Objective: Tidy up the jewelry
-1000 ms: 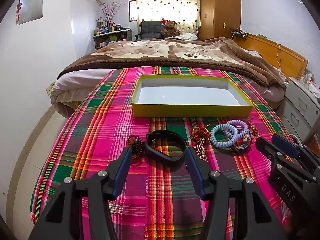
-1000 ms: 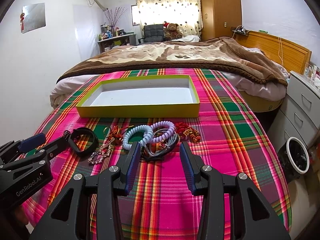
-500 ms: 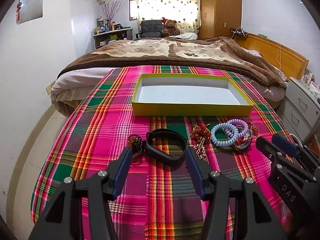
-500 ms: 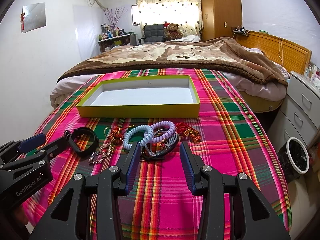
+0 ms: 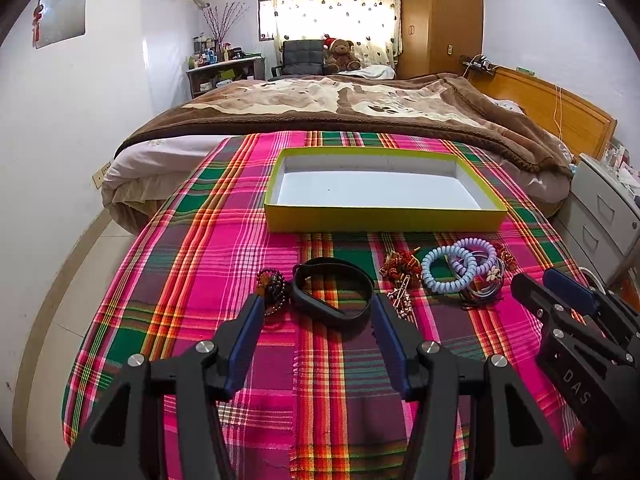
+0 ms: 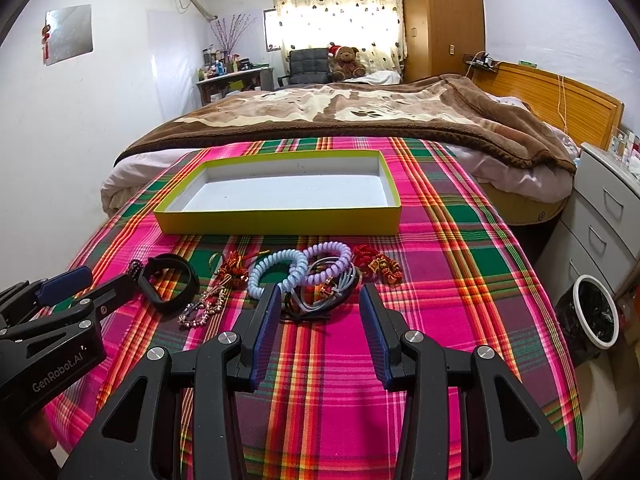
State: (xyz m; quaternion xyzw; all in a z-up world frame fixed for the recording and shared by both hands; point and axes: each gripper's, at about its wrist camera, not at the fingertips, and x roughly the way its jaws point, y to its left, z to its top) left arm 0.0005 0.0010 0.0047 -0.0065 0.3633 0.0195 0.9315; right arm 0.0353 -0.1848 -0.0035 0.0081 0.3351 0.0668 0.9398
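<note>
An empty yellow tray (image 5: 384, 219) (image 6: 280, 222) with a white floor lies on the plaid cloth. In front of it lies a row of jewelry: a dark bead bracelet (image 5: 274, 284), a black band (image 5: 332, 294) (image 6: 170, 282), red knot charms (image 5: 400, 264), a silver chain (image 6: 202, 312), pale blue (image 5: 444, 272) (image 6: 276, 272) and lilac (image 5: 474, 256) (image 6: 328, 258) coil bands over thin bangles, and a red ornament (image 6: 378, 266). My left gripper (image 5: 318, 312) is open just short of the black band. My right gripper (image 6: 320, 300) is open just short of the coil bands.
The plaid cloth (image 5: 224, 248) covers a table that butts against a bed with a brown blanket (image 5: 360, 108). A grey drawer unit (image 6: 608, 216) and a white-rimmed bin (image 6: 594, 312) stand to the right. The floor drops away on the left.
</note>
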